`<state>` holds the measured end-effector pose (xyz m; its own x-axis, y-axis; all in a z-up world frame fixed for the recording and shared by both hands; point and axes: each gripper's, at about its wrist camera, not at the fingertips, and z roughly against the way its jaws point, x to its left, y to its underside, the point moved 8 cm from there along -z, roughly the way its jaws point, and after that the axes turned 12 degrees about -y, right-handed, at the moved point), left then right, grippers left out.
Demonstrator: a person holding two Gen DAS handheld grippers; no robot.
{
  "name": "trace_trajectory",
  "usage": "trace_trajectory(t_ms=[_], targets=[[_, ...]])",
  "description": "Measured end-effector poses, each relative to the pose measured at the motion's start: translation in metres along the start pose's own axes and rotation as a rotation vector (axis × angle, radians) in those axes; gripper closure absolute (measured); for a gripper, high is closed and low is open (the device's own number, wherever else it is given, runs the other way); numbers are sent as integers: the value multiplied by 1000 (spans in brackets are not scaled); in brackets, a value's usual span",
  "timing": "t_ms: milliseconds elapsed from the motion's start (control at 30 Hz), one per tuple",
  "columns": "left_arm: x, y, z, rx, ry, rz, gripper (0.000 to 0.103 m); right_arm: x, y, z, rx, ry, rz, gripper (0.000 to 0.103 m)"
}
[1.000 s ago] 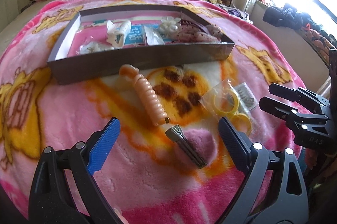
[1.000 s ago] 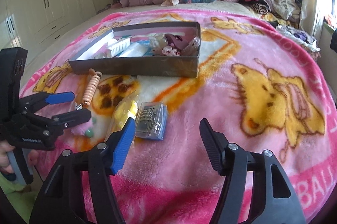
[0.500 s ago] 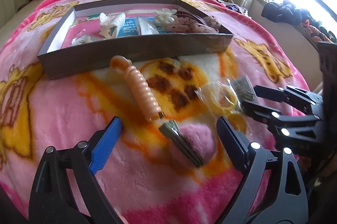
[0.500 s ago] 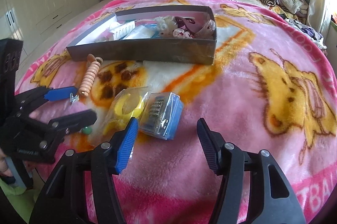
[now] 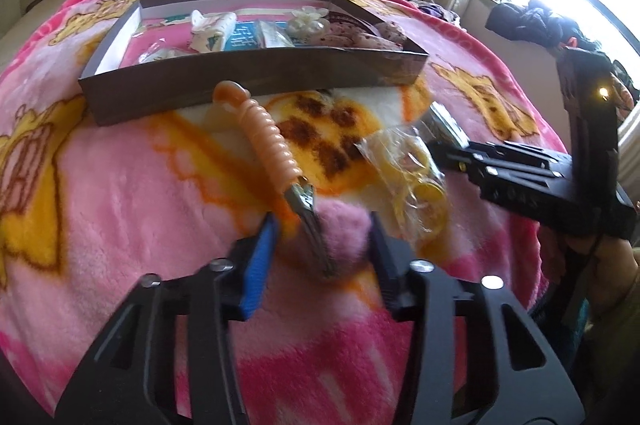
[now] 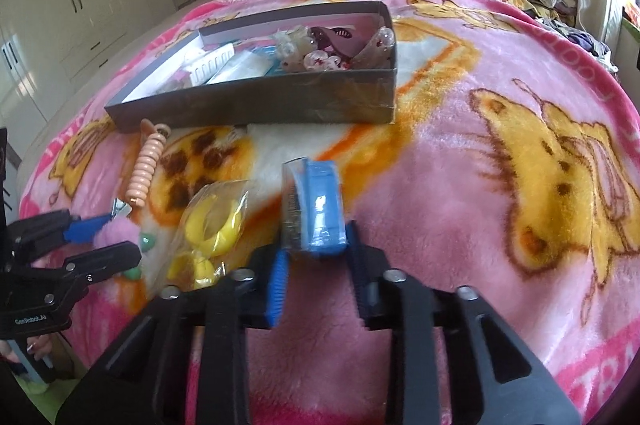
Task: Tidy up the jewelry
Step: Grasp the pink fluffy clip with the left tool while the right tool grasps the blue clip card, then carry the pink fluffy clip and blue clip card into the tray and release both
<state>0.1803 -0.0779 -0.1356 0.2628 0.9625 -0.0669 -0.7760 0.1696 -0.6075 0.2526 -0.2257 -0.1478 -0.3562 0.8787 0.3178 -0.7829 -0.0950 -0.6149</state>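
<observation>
On a pink plush blanket with yellow cartoon prints (image 6: 460, 185), a shallow grey cardboard box (image 6: 256, 103) holds hair clips and small packets already laid inside. The right gripper (image 6: 314, 257) has just been closing, and its jaws now stand narrow with a small clear plastic case with a blue backing (image 6: 314, 209) between them, the pads at the case's sides. The left gripper (image 5: 320, 237) has likewise just been closing; its jaws sit around a metal hair clip with a fluffy pink pom-pom (image 5: 316, 229), but whether the pads press on it cannot be told. A peach ribbed spiral hair piece (image 5: 268, 141) lies just in front of the box, and a clear bag of yellow rings (image 6: 208, 229) rests between the two grippers.
</observation>
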Motion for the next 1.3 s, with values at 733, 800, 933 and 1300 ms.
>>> trace_trajectory(t_ms=[733,800,933,1300], targets=[[19,-21,31,-76,10,40,83,14,-13,30,-75,-11,23,79],[27,-25,32,-88,0,51,83,18,-15,30,-74,-13,30,79],[41,-33,34,-103,-15,77,83,31,-27,28,-82,-26,59,79],[77,-56,36,-140,-47,127,83,60,-60,19,-94,-45,127,79]])
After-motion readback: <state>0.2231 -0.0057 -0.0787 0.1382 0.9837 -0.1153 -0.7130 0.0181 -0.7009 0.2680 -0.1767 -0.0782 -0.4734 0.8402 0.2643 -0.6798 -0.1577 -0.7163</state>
